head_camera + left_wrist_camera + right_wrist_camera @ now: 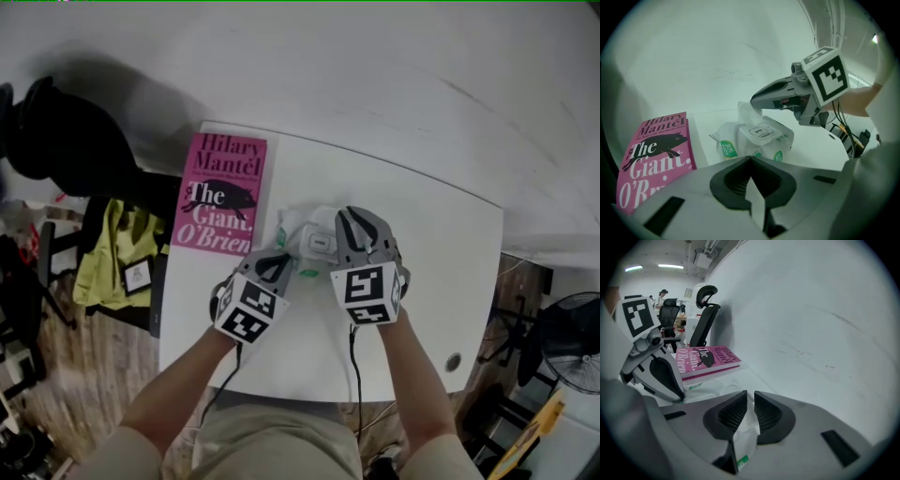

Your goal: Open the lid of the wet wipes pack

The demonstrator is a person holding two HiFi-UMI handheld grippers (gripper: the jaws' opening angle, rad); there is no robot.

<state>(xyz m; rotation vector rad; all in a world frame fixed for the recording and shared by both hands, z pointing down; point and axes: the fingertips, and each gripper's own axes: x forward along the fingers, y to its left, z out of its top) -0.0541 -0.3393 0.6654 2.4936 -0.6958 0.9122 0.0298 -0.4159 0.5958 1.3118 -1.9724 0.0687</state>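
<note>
Squarely at mid-table found the wet wipes pack, lying on the white table just right of a pink paperback, Hilary Mantel's "The Giant, O'Brien", near it but apart. Saw the pack's flip lid, printed OPEN, flat and shut on the top face, with green labels along the near side.

Caught both of the 2 claws at the pack. Found the left claw clenched on the pack's near edge, tips together, with 1 white sliver of wrapper pinched behind them. Found the right claw over the pack's right side, reaching toward its far end and grasping a bunch of white wrapper film, ribbed pads only narrowly apart round it. Noted the far end of the wrapper drawn up in a crumpled peak to that claw's tips, above the shut lid.

Made out a black office chair beyond the paperback in the right gripper view. Spotted, from the head view, a yellow-green garment left of the table and a black floor fan at the lower right.
</note>
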